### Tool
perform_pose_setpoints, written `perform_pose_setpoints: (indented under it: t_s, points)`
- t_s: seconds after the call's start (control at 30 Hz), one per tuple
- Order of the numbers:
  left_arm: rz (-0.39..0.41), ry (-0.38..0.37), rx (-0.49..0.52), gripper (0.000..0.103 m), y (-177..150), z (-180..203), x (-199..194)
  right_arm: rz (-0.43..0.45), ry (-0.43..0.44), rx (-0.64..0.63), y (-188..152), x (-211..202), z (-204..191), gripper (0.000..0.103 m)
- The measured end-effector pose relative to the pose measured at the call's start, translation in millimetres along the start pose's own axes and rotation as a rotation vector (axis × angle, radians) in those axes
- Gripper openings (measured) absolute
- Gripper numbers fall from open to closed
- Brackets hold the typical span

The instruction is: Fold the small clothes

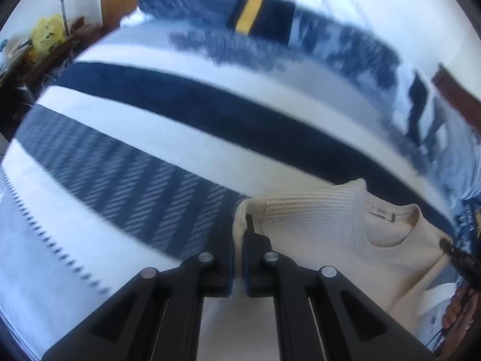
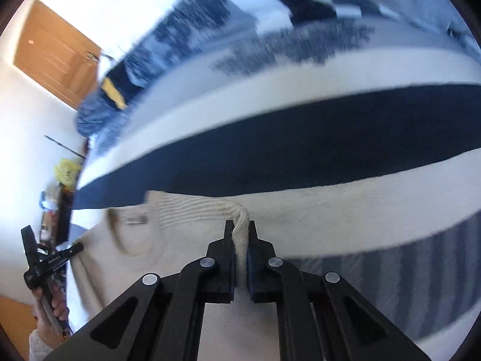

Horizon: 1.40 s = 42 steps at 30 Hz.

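A cream knit sweater (image 1: 315, 219) lies on a blue-and-white striped blanket, its round neckline and label facing up. My left gripper (image 1: 239, 222) is shut on a pinched fold of ribbed knit at one shoulder. My right gripper (image 2: 240, 225) is shut on a matching fold of the sweater (image 2: 186, 240) at the other shoulder. Each wrist view catches the other gripper at its edge: the right one (image 1: 460, 258) pressing into the cream cloth, the left one (image 2: 51, 258) gripped by a hand (image 2: 51, 303). The sweater's lower part is hidden under the gripper bodies.
The striped blanket (image 1: 180, 111) covers the bed in wide navy, white and patterned bands. A navy cloth with a yellow stripe (image 1: 258, 12) lies at the far side. Beyond the bed are a wooden door (image 2: 57, 54) and a cluttered shelf with a yellow bag (image 1: 48, 33).
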<state>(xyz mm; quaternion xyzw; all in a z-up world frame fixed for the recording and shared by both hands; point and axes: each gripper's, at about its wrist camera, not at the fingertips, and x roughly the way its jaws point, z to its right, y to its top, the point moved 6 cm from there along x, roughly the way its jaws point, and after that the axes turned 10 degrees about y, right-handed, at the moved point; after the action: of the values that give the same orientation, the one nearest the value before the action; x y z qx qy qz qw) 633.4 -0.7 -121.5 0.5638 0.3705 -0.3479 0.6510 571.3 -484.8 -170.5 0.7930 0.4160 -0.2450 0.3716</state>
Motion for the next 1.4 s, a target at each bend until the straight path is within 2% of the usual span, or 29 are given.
perform_pose_setpoints:
  t_s: [0.13, 0.2, 0.27, 0.37, 0.47, 0.5, 0.57, 0.63, 0.73, 0.8, 0.87, 0.9, 0.93, 0.97, 1.0, 1.03, 1.13, 1.17, 1.2, 1.3, 1.33, 1.4]
  points:
    - [0.098, -0.058, -0.008, 0.005, -21, -15, -88, 0.053, 0.017, -0.076, -25, -65, -37, 0.006]
    - [0.136, -0.075, -0.002, 0.005, -42, -25, -127, 0.100, 0.057, -0.095, -46, -109, -54, 0.006]
    - [0.150, -0.097, 0.002, 0.005, -70, -40, -159, 0.129, 0.083, -0.107, -70, -146, -67, 0.006]
    - [0.165, -0.096, 0.027, 0.005, -136, -67, -195, 0.157, 0.110, -0.110, -123, -198, -77, 0.006]
    - [0.122, -0.063, 0.028, 0.005, -207, -94, -200, 0.152, 0.138, -0.099, -192, -233, -82, 0.006]
    - [0.073, -0.051, 0.019, 0.005, -238, -105, -191, 0.153, 0.154, -0.080, -225, -243, -80, 0.006]
    - [-0.003, -0.052, -0.009, 0.005, -288, -120, -170, 0.146, 0.164, -0.044, -269, -248, -70, 0.006]
    - [-0.055, -0.045, -0.039, 0.005, -330, -134, -144, 0.135, 0.131, 0.017, -325, -241, -48, 0.006]
    - [-0.098, -0.064, -0.114, 0.005, -369, -148, -120, 0.126, 0.099, 0.100, -375, -219, -15, 0.006]
    - [-0.116, -0.080, -0.155, 0.006, -375, -155, -120, 0.098, 0.074, 0.160, -389, -206, 4, 0.006]
    - [-0.111, -0.090, -0.151, 0.008, -372, -156, -128, 0.093, 0.146, 0.236, -392, -205, 13, 0.010]
    - [-0.103, -0.088, -0.157, 0.011, -370, -157, -135, 0.093, 0.154, 0.244, -394, -208, 16, 0.011]
    - [-0.083, -0.099, -0.161, 0.015, -370, -157, -146, 0.086, 0.134, 0.234, -397, -210, 17, 0.017]
    - [-0.072, -0.103, -0.159, 0.018, -372, -155, -153, 0.083, 0.112, 0.227, -400, -214, 18, 0.030]
    - [-0.061, -0.109, -0.157, 0.024, -375, -153, -163, 0.099, 0.109, 0.236, -405, -221, 17, 0.037]
    - [-0.053, -0.115, -0.153, 0.028, -378, -150, -170, 0.119, 0.123, 0.244, -409, -229, 16, 0.048]
    - [-0.040, -0.149, -0.124, 0.035, -374, -130, -184, 0.166, 0.167, 0.240, -417, -249, 1, 0.051]
    - [-0.040, -0.157, -0.112, 0.036, -371, -119, -187, 0.171, 0.184, 0.230, -416, -250, -8, 0.058]
    - [-0.042, -0.159, -0.100, 0.040, -366, -109, -187, 0.162, 0.193, 0.208, -414, -250, -18, 0.059]
    - [-0.032, -0.109, 0.000, 0.055, -351, -77, -183, 0.129, 0.145, 0.114, -397, -236, -47, 0.063]
    - [-0.033, -0.092, 0.040, 0.057, -347, -69, -178, 0.119, 0.135, 0.091, -395, -232, -52, 0.070]
    - [-0.036, -0.040, 0.118, 0.057, -340, -53, -166, 0.072, 0.108, 0.041, -381, -213, -62, 0.071]
